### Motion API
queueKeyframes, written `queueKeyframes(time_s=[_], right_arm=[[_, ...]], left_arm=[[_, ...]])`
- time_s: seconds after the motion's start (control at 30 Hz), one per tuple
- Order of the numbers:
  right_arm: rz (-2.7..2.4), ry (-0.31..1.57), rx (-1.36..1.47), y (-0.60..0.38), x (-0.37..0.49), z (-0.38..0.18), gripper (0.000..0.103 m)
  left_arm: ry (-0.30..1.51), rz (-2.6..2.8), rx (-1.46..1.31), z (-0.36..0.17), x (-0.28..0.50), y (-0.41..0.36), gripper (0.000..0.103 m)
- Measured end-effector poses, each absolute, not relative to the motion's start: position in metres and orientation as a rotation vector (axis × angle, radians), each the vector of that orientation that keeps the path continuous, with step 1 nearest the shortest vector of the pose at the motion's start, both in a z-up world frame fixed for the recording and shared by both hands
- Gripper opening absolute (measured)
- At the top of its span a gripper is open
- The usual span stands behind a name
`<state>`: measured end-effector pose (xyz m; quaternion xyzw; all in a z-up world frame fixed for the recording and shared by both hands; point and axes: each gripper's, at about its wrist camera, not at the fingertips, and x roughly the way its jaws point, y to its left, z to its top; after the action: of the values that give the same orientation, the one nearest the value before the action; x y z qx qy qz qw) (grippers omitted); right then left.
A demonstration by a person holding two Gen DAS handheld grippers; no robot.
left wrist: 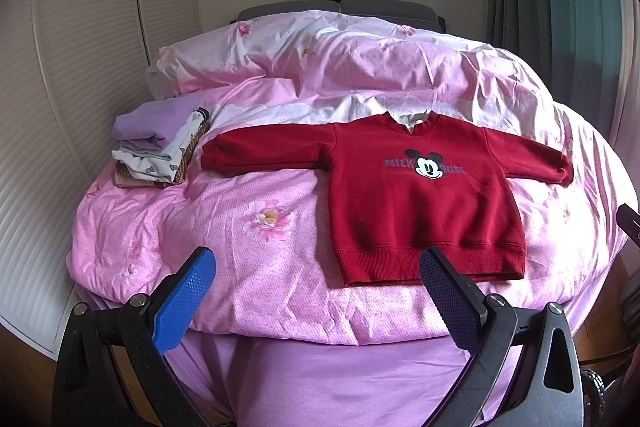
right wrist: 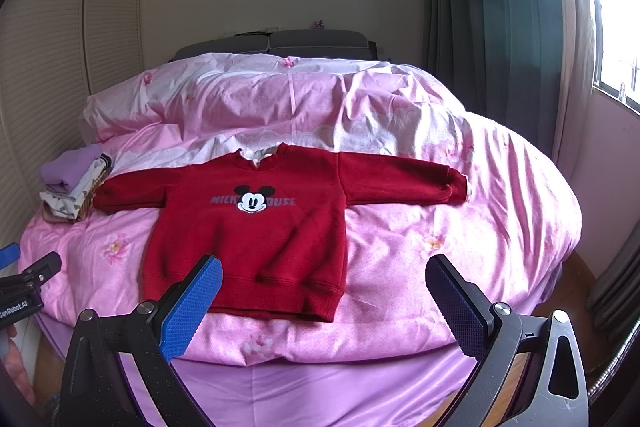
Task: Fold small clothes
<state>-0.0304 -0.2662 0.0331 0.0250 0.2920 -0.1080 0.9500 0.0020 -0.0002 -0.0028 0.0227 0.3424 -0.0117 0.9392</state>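
Open pink quilt (left wrist: 256, 267) rings the red sweatshirt (left wrist: 416, 211); only the folded stack (left wrist: 160, 147) crowds one cuff.

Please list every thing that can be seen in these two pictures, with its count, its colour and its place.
sweatshirt: one, red, cartoon mouse print, flat on the duvet, sleeves spread.
folded clothes: one stack, purple on top, left of the sweatshirt.
duvet: one, pink, floral, covering the bed.
pillow: one, pink and white, head of the bed.
curtain: dark green, right, beside the window.
closet doors: white, louvred, left.
left gripper: open, blue pads, near the hem.
right gripper: open, blue pads, near the hem.
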Motion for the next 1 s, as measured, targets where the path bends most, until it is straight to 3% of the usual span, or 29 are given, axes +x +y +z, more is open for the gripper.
queueKeyframes(time_s=[0.5, 1.0], right_arm=[[-0.228, 0.592, 0.067, -0.274, -0.028, 0.031, 0.102], [-0.250, 0.611, 0.129, -0.321, 0.020, 0.022, 0.102]], left_arm=[[0.698, 0.006, 0.042, -0.011, 0.013, 0.010, 0.103], [0.670, -0.039, 0.088, 0.004, 0.068, -0.064, 0.103]])
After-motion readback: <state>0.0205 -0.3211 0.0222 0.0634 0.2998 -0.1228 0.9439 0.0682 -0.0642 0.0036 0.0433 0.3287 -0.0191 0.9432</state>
